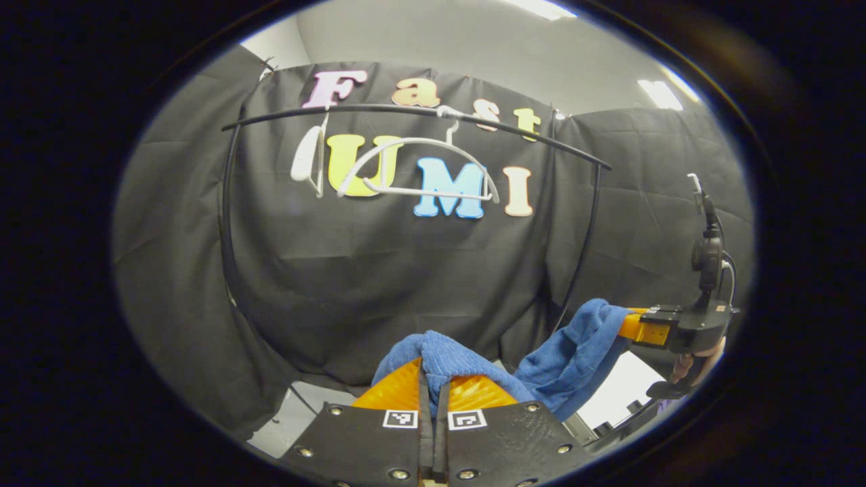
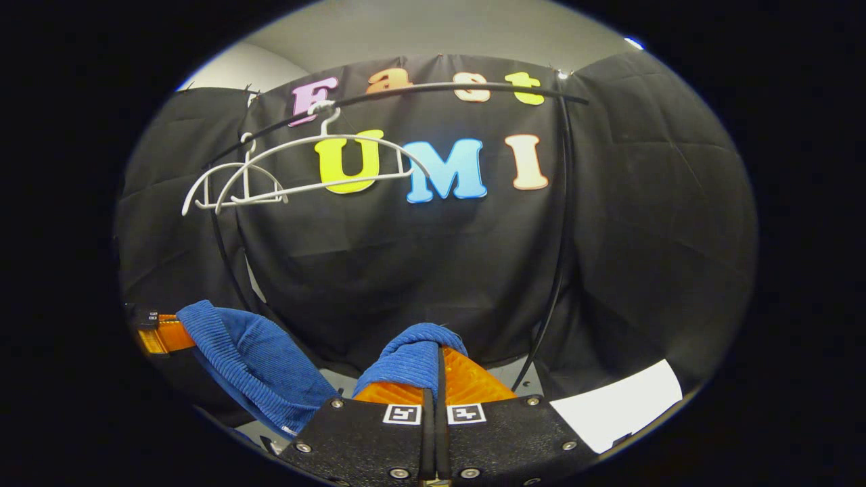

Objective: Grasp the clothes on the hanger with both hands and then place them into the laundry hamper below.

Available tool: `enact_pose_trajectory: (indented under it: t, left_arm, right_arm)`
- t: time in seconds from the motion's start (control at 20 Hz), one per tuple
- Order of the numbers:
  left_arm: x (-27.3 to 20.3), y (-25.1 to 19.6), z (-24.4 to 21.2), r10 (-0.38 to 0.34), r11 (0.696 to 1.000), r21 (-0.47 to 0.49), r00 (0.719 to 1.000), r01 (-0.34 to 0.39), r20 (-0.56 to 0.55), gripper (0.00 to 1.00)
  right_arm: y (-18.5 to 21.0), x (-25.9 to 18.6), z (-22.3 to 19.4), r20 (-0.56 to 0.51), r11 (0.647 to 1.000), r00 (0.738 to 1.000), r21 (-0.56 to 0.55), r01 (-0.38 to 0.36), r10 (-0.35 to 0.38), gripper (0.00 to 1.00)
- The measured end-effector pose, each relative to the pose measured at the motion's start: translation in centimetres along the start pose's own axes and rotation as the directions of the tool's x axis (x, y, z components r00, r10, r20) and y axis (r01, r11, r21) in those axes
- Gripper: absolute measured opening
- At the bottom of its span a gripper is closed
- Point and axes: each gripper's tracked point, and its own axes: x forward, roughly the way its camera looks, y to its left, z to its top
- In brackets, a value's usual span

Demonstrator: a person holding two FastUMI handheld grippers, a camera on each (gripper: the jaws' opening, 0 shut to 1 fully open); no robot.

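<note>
2 grippers, left [image 1: 433, 379] and right [image 2: 433, 368], level, clamp blue garment [image 1: 575, 355].

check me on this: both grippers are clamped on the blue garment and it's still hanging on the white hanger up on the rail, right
Not quite. Both grippers are clamped on the blue garment, but it is off the hanger. In the left gripper view the white hanger on the rail is bare, while the cloth stretches low between the left gripper and the right gripper. The right gripper view shows the same.
</note>
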Motion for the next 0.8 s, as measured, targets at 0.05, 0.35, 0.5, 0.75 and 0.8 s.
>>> enact_pose_trajectory:
  t: [0.05, 0.35, 0.5, 0.75, 0.8]
  left_arm:
    - [0.3, -0.1, -1.0, 0.005, 1.000, 0.001, 1.000, -0.005, -0.017, 0.01]
    - [1.7, -0.2, -7.1, 0.024, 1.000, -0.003, 0.993, -0.025, -0.114, 0.01]
    - [2.9, -0.2, -10.5, 0.037, 0.999, -0.005, 0.986, -0.038, -0.164, 0.02]
    - [4.8, 0.2, -14.8, 0.058, 0.997, -0.030, 0.971, -0.066, -0.233, 0.02]
    - [5.1, 0.2, -15.7, 0.058, 0.997, -0.037, 0.968, -0.069, -0.244, 0.02]
  right_arm:
    - [-0.1, 0.3, -1.0, -0.021, 1.000, 1.000, 0.005, -0.003, 0.003, 0.00]
    - [-0.3, 0.8, -7.0, -0.134, 0.999, 0.991, 0.035, 0.000, 0.005, 0.00]
    - [-0.4, 2.8, -9.5, -0.201, 0.998, 0.980, 0.063, 0.004, 0.009, 0.00]
    - [0.1, 3.3, -14.8, -0.298, 0.997, 0.954, 0.076, 0.024, 0.000, 0.00]
    - [0.3, 3.5, -16.0, -0.316, 0.997, 0.949, 0.072, 0.025, -0.001, 0.00]
